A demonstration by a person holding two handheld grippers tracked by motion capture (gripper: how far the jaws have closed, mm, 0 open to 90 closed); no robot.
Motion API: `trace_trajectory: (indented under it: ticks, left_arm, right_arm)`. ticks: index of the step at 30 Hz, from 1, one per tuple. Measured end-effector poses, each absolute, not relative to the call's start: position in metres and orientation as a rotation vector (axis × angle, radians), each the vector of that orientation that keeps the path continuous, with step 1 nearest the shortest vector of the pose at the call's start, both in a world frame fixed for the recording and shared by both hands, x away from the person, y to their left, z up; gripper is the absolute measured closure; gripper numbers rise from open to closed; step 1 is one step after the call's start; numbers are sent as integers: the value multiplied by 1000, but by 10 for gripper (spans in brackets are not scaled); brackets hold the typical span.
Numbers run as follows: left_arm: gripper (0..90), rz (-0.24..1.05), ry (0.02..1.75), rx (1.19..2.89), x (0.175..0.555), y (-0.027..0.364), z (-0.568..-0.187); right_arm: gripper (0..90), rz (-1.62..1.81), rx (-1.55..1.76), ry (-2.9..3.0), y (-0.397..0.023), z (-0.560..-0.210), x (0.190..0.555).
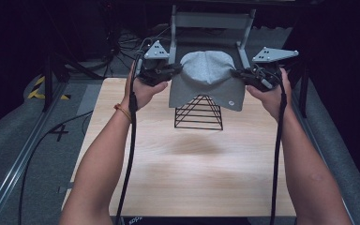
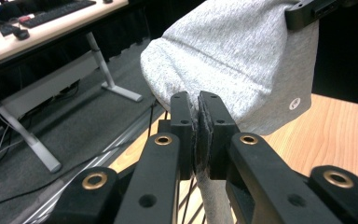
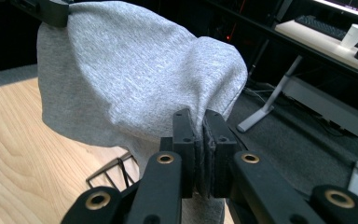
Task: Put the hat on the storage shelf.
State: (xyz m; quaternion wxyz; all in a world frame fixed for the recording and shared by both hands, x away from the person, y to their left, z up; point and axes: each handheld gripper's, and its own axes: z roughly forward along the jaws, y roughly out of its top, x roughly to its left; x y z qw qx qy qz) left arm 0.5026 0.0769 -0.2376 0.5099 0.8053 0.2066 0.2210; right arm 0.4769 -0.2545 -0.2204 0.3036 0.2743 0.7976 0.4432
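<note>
A grey knit hat (image 1: 206, 77) hangs stretched in the air between both grippers, above a black wire pyramid stand (image 1: 199, 114) on the wooden table (image 1: 192, 173). My left gripper (image 1: 174, 71) is shut on the hat's left rim; in the left gripper view its jaws (image 2: 198, 100) pinch grey fabric (image 2: 242, 60). On the hat's right rim my right gripper (image 1: 236, 75) is shut as well, and the right gripper view has its jaws (image 3: 200, 119) clamped on the cloth (image 3: 130, 79). The hat covers the stand's tip. A small round logo (image 1: 231, 101) marks the hat's lower right corner.
A grey metal frame (image 1: 211, 23) stands beyond the table's far edge. Cables (image 1: 131, 40) lie on the dark floor at the back left. Off to the side is a desk with a keyboard (image 2: 56, 11) and a white cup (image 3: 355, 35).
</note>
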Motion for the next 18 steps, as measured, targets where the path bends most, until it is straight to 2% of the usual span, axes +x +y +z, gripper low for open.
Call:
trace_trajectory:
  ticks: [18]
  left_arm:
    - [847,483,549,2005,517,65,-287]
  right_arm:
    - [851,1167,798,2169,-258,-274,489]
